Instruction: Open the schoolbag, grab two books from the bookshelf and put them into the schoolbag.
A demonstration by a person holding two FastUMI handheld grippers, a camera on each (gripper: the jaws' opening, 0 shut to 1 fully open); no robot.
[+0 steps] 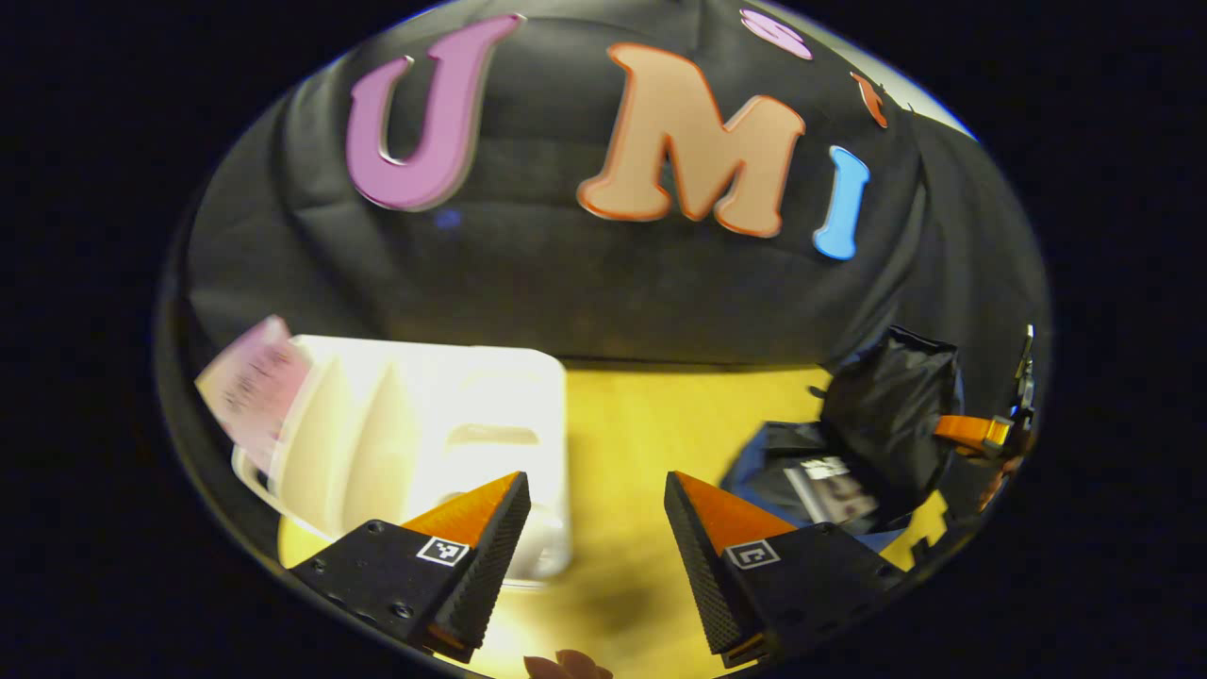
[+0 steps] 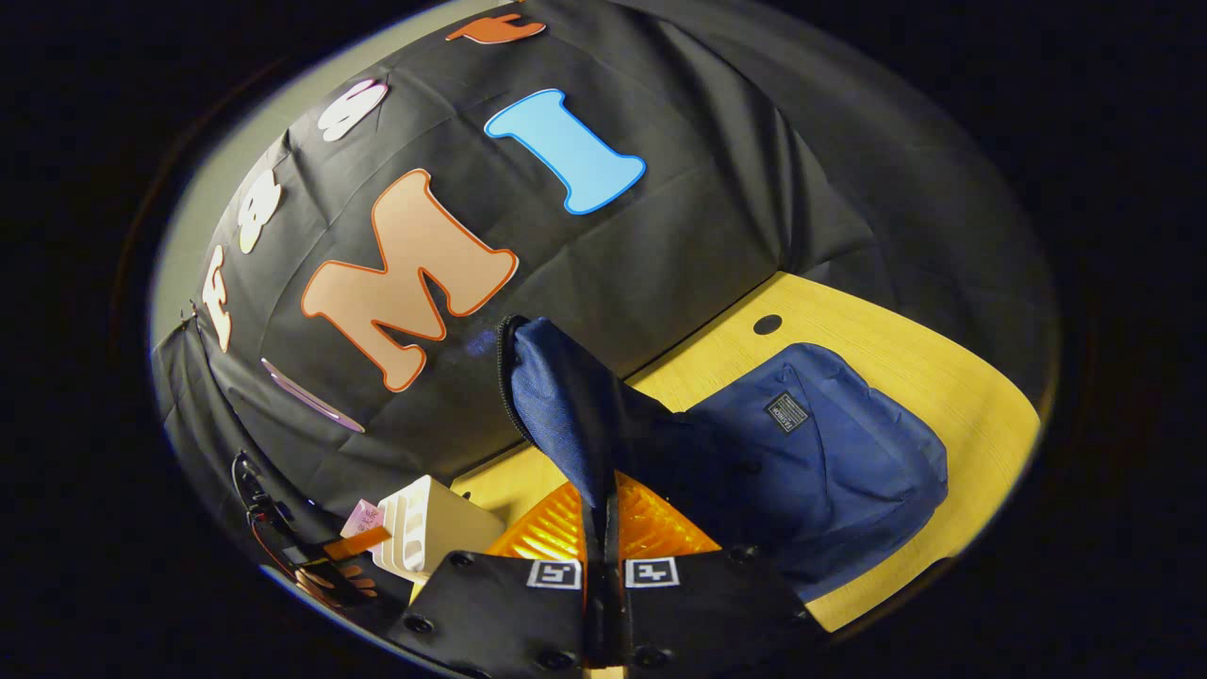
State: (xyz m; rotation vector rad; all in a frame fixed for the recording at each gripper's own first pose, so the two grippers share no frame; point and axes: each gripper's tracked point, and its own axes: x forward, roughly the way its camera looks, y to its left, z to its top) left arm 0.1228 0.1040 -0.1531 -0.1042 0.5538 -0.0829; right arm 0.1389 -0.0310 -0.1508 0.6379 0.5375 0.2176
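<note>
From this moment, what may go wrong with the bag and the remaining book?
1. The right gripper pinches only a thin edge of the schoolbag flap; it may slip, and the flap would fall over the book inside.
2. The pink book leans at the far end of the white bookshelf; the open left gripper may knock the shelf while reaching.

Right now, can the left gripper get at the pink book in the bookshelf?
Probably yes. The left gripper is open and empty, the white bookshelf sits just ahead, and the pink book leans out at its far side, unobstructed.
</note>
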